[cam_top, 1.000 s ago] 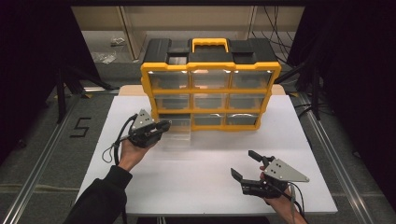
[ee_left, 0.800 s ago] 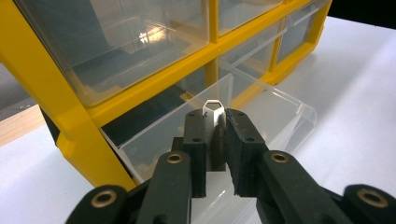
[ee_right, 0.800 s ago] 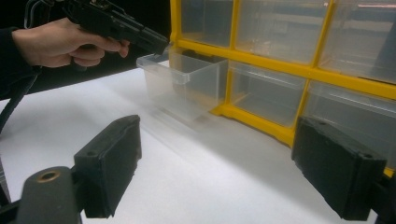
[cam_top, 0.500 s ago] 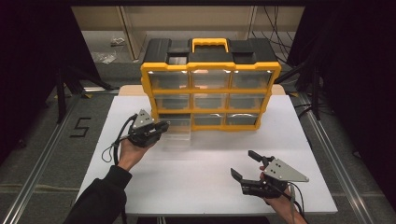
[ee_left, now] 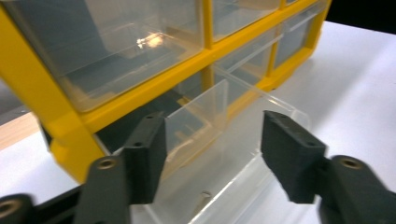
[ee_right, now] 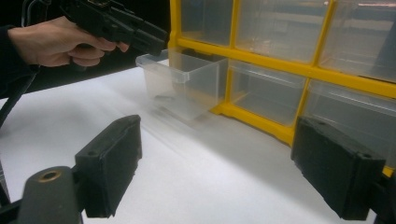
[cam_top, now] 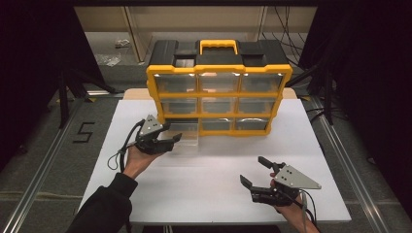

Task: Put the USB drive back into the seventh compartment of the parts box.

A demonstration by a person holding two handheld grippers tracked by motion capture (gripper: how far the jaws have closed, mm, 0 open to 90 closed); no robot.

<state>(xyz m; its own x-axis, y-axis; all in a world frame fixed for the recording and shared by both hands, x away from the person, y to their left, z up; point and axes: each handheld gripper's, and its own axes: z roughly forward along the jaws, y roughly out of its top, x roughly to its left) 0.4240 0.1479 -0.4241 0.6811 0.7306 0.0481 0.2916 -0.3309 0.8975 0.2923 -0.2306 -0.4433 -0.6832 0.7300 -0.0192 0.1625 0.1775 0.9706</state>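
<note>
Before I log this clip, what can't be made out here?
- Pulled-out drawer: a small item on its floor, left gripper view, too blurred to identify.
- Left tool: contact with the drawer, high view, too small to tell.
- Organizer: closed drawers' contents, hazy behind clear fronts and glare.
- Right tool: cable cut off by the bottom edge.

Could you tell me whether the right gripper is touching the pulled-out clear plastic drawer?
Apart. In the high view the right gripper hangs open over bare white table, far from the clear plastic drawer at the yellow organiser's bottom left.
</note>
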